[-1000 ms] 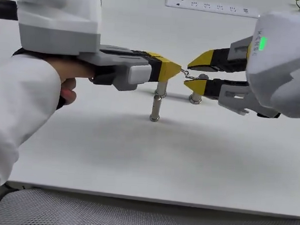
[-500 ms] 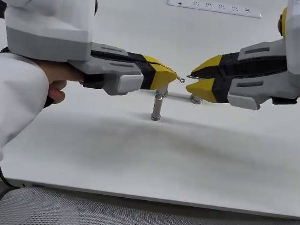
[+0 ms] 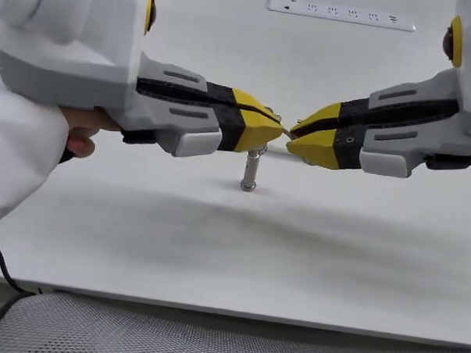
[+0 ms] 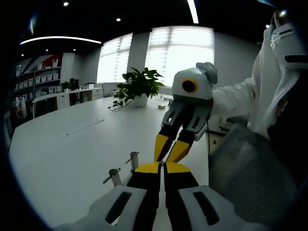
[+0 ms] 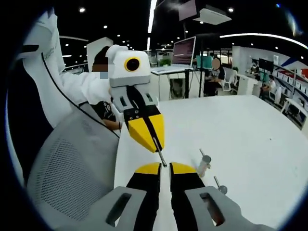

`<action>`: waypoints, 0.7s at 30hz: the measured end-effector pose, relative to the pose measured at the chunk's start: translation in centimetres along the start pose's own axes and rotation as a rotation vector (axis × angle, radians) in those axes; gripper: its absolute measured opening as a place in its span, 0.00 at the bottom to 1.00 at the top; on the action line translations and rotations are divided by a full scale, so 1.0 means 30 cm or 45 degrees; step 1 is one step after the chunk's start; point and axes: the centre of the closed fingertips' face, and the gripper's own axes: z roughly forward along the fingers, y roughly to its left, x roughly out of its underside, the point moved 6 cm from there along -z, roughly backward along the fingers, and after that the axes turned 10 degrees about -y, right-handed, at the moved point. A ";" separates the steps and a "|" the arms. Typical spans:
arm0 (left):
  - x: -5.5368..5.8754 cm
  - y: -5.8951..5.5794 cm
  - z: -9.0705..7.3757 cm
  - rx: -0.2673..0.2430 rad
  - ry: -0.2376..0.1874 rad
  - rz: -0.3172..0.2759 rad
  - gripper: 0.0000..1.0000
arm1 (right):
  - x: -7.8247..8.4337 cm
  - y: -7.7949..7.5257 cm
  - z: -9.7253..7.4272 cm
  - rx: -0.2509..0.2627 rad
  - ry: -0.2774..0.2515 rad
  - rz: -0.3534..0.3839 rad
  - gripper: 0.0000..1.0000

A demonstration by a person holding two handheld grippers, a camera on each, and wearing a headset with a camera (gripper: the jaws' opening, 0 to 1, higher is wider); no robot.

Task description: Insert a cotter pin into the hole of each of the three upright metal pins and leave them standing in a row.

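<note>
The cotter pin (image 5: 160, 153) is off the table, held in the air between the two sets of tongs. In the right gripper view I see it as a thin dark rod running from the yellow tip of the left gripper (image 5: 155, 141) down to the tips of my right gripper (image 5: 165, 167). In the head view it is only a sliver where the two noses meet, and I cannot make out its looped end. The left gripper's jaws are pressed together on it. The right gripper's jaws are drawn in to a narrow slit with the rod's end at the slit; whether they actually pinch it I cannot tell. On the white table (image 3: 217, 230) just beneath the tips, one upright pin (image 3: 251, 169) stands clear in the head view, and the yellow jaws cover whatever stands behind it. The right gripper view gives me a far standing pin (image 5: 205, 165) and a near standing pin (image 5: 220, 187) beside my right jaw. Each seems to carry a thin wire near its top, too small for me to call. I cannot match either of them to the one in the head view. Half a second ago the right jaws gaped wider and their tips stood apart from the left tip. Now they have narrowed and the noses touch, and the pin base that showed beside the right jaw is covered. A power strip (image 3: 340, 13) lies at the table's far edge.
</note>
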 end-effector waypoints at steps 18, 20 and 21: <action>0.022 -0.037 -0.011 0.170 0.095 0.113 0.00 | 0.007 0.068 -0.007 -0.192 0.106 -0.108 0.00; 0.025 -0.044 -0.011 0.197 0.104 0.123 0.00 | 0.006 0.077 -0.012 -0.223 0.111 -0.126 0.00; 0.027 -0.048 -0.012 0.211 0.111 0.128 0.00 | 0.006 0.083 -0.014 -0.242 0.109 -0.133 0.00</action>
